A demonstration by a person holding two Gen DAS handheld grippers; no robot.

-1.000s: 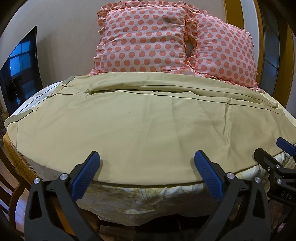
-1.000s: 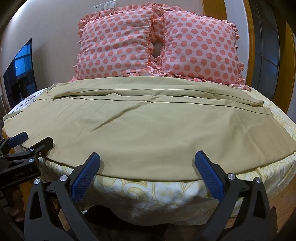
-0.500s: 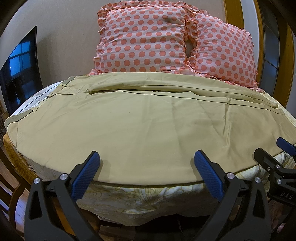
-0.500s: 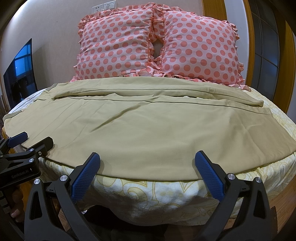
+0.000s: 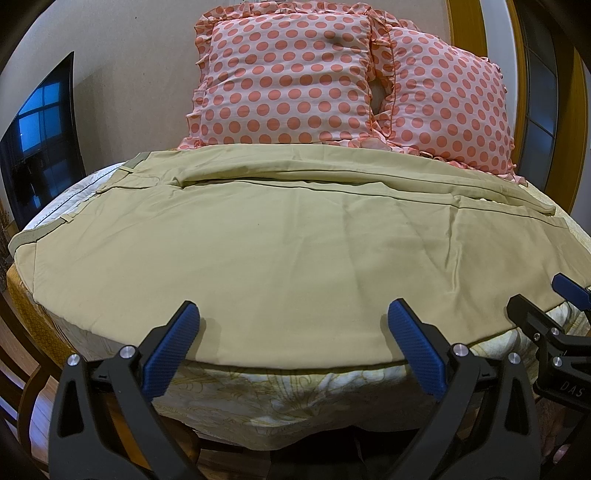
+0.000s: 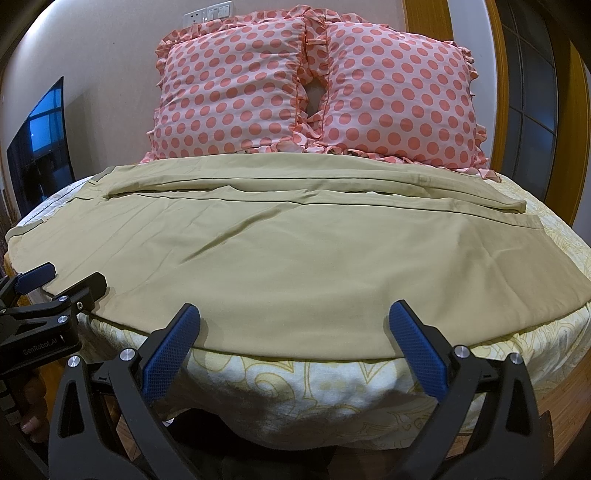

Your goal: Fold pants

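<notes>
Both ur grippers, left (image 5: 293,343) & right (image 6: 295,343), are spread wide at the bed's (image 6: 332,384) near edge w/ pants (image 6: 295,266) flat across it.

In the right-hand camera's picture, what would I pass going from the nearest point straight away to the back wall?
Right gripper with its blue fingers → patterned bedsheet edge → khaki pants laid flat → polka-dot pillows → wall sockets.

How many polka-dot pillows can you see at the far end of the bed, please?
2: the left pillow and the right pillow lean side by side against the wall, just beyond the pants. None appears hidden.
</notes>
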